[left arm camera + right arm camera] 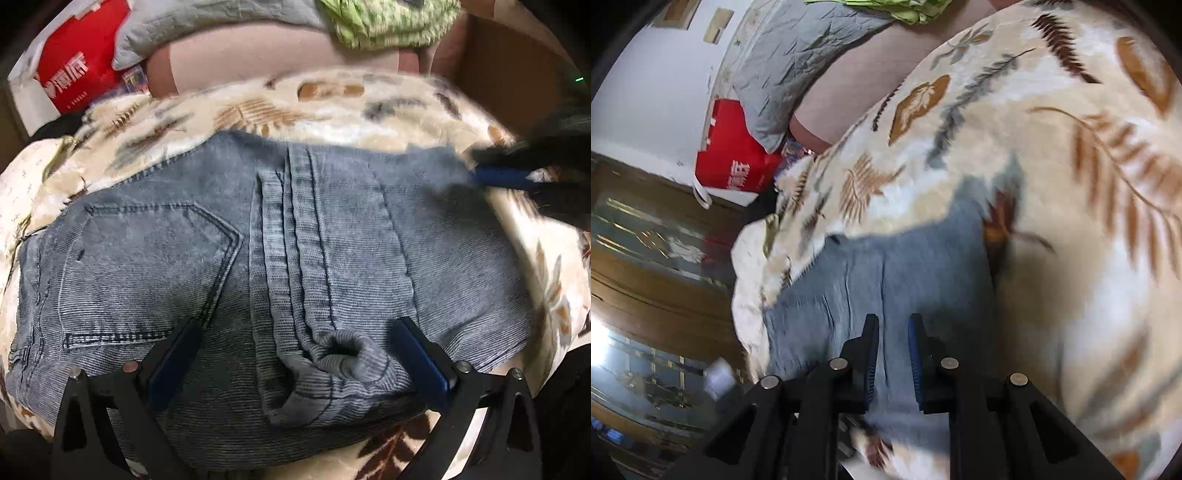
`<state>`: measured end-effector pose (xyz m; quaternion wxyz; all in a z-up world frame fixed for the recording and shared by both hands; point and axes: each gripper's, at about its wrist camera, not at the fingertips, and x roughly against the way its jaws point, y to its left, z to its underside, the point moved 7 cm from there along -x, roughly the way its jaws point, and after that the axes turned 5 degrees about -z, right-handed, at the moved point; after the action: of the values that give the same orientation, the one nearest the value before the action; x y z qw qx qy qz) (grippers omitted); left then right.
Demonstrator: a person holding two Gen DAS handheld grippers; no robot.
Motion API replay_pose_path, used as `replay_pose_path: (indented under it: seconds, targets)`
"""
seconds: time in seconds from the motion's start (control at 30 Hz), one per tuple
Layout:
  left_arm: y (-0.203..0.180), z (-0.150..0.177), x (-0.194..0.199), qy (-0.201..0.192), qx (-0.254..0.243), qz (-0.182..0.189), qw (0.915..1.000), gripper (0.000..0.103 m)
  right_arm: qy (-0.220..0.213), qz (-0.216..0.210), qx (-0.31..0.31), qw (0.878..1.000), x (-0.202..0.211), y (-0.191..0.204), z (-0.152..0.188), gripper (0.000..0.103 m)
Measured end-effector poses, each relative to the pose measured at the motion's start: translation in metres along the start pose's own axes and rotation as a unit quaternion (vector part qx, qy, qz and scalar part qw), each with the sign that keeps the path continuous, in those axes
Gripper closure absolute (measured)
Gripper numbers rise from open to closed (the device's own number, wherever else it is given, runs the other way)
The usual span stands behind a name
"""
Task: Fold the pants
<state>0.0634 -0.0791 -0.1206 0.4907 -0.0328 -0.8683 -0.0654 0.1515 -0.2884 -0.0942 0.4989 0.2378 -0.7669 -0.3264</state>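
Only red bag (74,70) writing unreadable; left gripper (295,354) wide over jeans (258,236); right gripper (893,354) narrow, empty.

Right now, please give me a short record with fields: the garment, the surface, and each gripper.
garment: grey-blue pants, folded, back pocket up
surface: leaf-patterned blanket
left gripper: open wide over the pants, holding nothing
right gripper: jaws narrow with a gap, nothing gripped, at the pants' far edge
background: red bag, grey pillow
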Motion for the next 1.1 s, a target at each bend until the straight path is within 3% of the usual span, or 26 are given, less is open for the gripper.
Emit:
replay_pose_path:
  seconds: [0.03,0.07,0.1,0.27,0.33,0.37,0.43,0.57,0.7,0.8,0.9,1.0,1.07,1.1]
  targets:
    - [0.000,0.000,0.000,0.000,-0.001,0.000,1.0000,0.000,0.018,0.033,-0.031,0.999,-0.016,-0.024,-0.003,0.079]
    - [-0.001,-0.001,-0.001,0.001,-0.003,0.001,1.0000,0.000,0.035,0.032,-0.070,0.996,-0.026,-0.038,0.000,0.079]
    - [0.000,-0.001,-0.001,-0.001,-0.001,0.005,1.0000,0.000,0.024,0.012,-0.081,0.996,-0.026,-0.039,-0.002,0.080]
    - [-0.001,0.002,0.000,-0.014,-0.002,0.003,0.9999,0.000,-0.014,-0.017,-0.035,0.999,-0.009,-0.005,-0.020,0.080]
    - [0.001,0.003,-0.001,-0.011,0.000,0.007,0.9999,0.000,-0.022,-0.002,-0.037,0.999,-0.014,-0.015,-0.024,0.071]
    - [0.002,0.003,0.002,-0.008,0.001,0.010,0.9999,0.000,0.002,0.027,-0.054,0.998,-0.029,-0.034,-0.023,0.067]
    - [0.004,-0.001,0.010,-0.007,0.006,0.025,0.9997,0.000,-0.004,0.013,-0.073,0.997,-0.031,-0.037,-0.025,0.068]
    - [0.028,-0.018,0.041,-0.062,0.055,0.036,0.9959,0.000,-0.010,0.056,0.027,0.998,-0.022,0.024,-0.038,0.068]
    - [0.070,-0.021,0.052,-0.083,0.100,-0.004,0.9916,0.000,0.034,0.056,0.115,0.991,-0.064,0.091,-0.048,0.068]
    - [0.109,-0.014,0.044,-0.070,0.132,-0.047,0.9876,0.000,0.088,0.056,0.141,0.985,-0.127,0.122,-0.054,0.068]
    - [0.136,-0.001,0.024,-0.030,0.165,-0.057,0.9843,0.000,0.137,0.083,0.186,0.969,-0.181,0.137,-0.052,0.068]
    - [0.141,0.009,0.006,-0.002,0.160,-0.053,0.9858,0.000,0.167,0.107,0.193,0.961,-0.214,0.137,-0.046,0.068]
    - [0.136,0.010,0.003,-0.001,0.134,-0.070,0.9885,0.000,0.183,0.109,0.203,0.956,-0.228,0.139,-0.041,0.069]
    - [0.133,0.011,0.002,0.001,0.123,-0.078,0.9893,0.000,0.190,0.125,0.227,0.947,-0.235,0.142,-0.036,0.086]
